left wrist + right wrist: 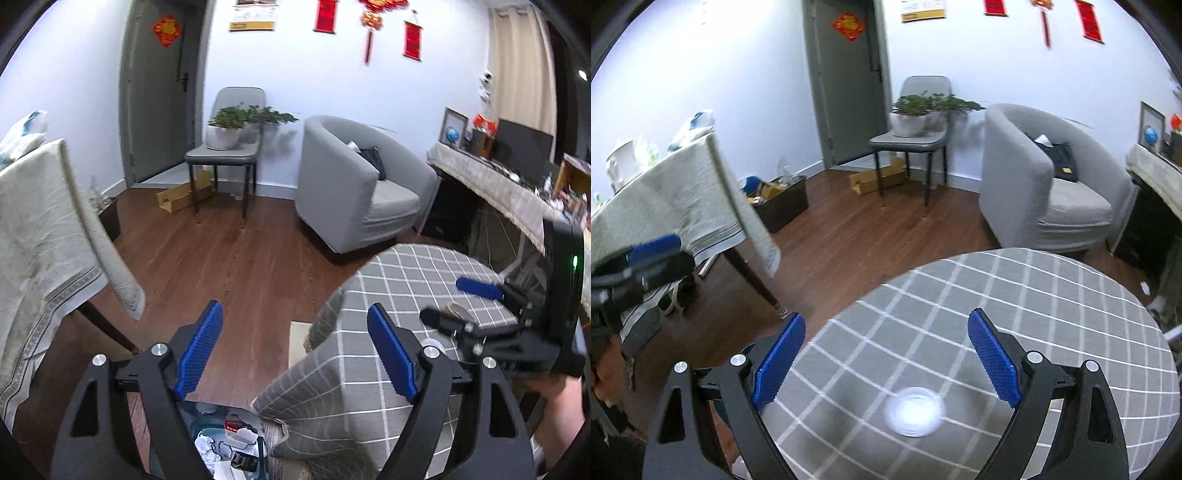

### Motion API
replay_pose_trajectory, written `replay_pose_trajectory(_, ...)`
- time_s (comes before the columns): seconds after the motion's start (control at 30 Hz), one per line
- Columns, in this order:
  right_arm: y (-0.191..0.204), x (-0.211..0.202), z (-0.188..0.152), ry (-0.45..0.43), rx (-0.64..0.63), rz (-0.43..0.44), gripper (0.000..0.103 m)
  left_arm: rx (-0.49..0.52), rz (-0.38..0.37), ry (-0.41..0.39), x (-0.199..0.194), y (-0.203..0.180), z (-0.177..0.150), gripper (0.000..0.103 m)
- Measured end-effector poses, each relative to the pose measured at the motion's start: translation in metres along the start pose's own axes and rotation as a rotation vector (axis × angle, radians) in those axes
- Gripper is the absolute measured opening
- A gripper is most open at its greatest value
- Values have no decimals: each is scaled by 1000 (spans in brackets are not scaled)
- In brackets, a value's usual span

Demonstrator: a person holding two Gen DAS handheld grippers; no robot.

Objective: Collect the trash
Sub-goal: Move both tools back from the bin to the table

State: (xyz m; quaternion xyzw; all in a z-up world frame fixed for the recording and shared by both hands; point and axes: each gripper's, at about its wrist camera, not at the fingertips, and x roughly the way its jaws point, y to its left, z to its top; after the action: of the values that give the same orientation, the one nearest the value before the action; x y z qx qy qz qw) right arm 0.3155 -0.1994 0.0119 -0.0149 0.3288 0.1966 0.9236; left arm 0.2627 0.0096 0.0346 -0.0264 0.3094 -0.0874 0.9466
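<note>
A clear round plastic lid [915, 411] lies on the grey checked tablecloth of the round table [1052, 295], between the blue pads of my open right gripper [886, 354] and just below them. In the left wrist view the right gripper [458, 301] hangs over the table [399, 280] with a pale crumpled scrap [458, 311] between its fingers, apart. My left gripper [297, 347] is open and empty, held beside the table's edge above a trash bin [225, 443] that holds crumpled paper and wrappers.
A table with a cream cloth [676, 199] stands at the left. A grey armchair [1049, 184], a chair with potted plants [916, 122], cardboard boxes [875, 179] and a cluttered desk [517, 177] ring the wooden floor.
</note>
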Motion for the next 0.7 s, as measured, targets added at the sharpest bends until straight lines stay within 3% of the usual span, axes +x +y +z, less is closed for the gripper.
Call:
replay_pose_trajectory(0.57,-79,-16,-23,38,101,-72,91,212,-152,143,59,-104,-33,82)
replay_pose_trajectory(0.7,-93,-20,-29,46,123,-75,91,209,-170,172,72,-113,-39,74)
